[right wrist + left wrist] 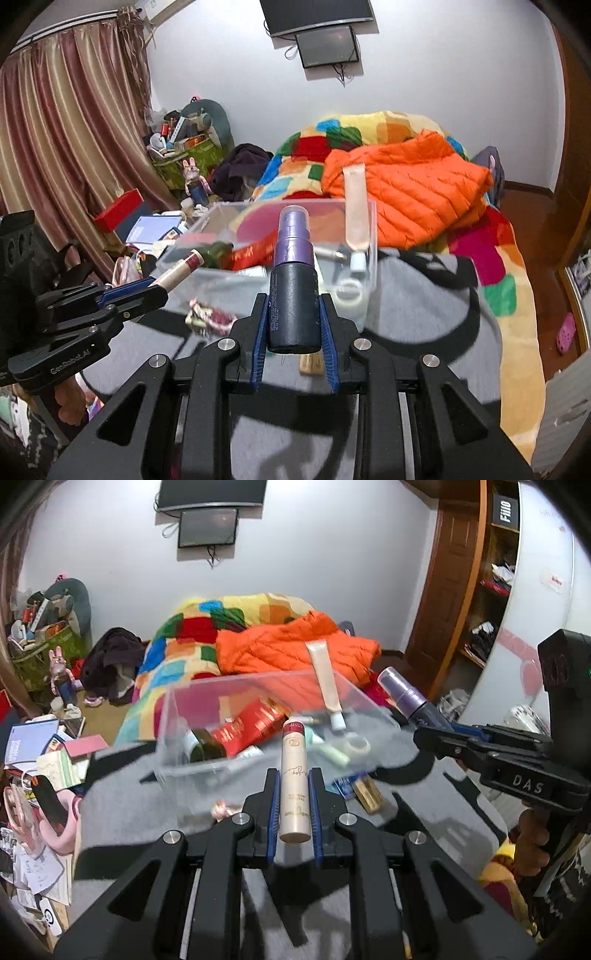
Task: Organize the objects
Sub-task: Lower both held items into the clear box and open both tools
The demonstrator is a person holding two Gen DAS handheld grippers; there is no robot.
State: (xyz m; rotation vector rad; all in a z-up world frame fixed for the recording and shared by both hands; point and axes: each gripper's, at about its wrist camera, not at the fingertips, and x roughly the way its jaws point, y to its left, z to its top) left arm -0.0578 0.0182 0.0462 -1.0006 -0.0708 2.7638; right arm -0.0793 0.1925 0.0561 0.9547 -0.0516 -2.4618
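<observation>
Left wrist: cream tube (pixel 294 782) clamped between hand-held gripper (pixel 294 775) pads.

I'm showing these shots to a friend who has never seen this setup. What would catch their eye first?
Probably the two held items: the left gripper is shut on a slim cream bottle with a dark red band, and the right gripper on a dark spray bottle with a purple top. Just beyond them a clear plastic box of toiletries sits on the grey cover, with a bright orange jacket on the multicoloured blanket behind.
</observation>
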